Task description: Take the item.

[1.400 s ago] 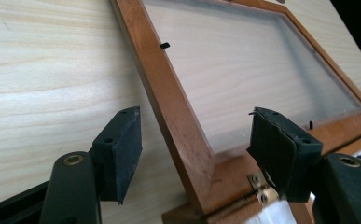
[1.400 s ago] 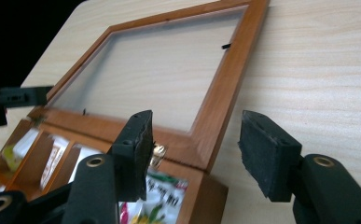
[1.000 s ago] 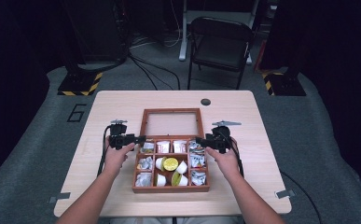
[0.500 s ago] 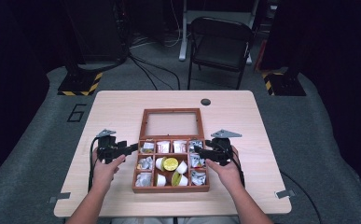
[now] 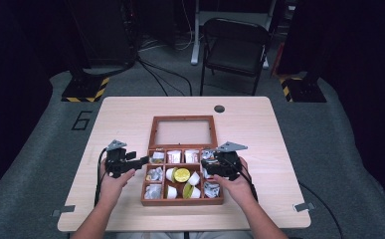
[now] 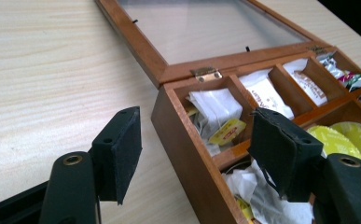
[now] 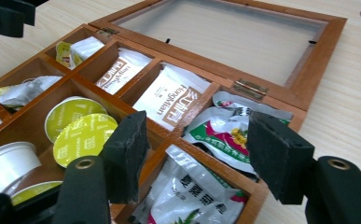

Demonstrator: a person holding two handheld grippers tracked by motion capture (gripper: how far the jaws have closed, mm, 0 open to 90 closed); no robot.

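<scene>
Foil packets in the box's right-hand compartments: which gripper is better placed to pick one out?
Right. The right gripper, whose jaws have just been opening with nothing gripped between them, hangs directly over the foil packets. The left gripper is open at the box, by its opposite wall.

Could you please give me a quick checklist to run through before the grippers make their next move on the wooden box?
1. Wooden box lid lies fully open, flat on the table: ok.
2. Left gripper holds nothing, its jaws astride the box's left wall: ok.
3. Right gripper holds nothing, above the green-printed packets: ok.
4. Yellow-lidded cups in the middle compartments unobstructed: ok.
5. Whether any packet is stuck in its compartment: cannot tell.
</scene>
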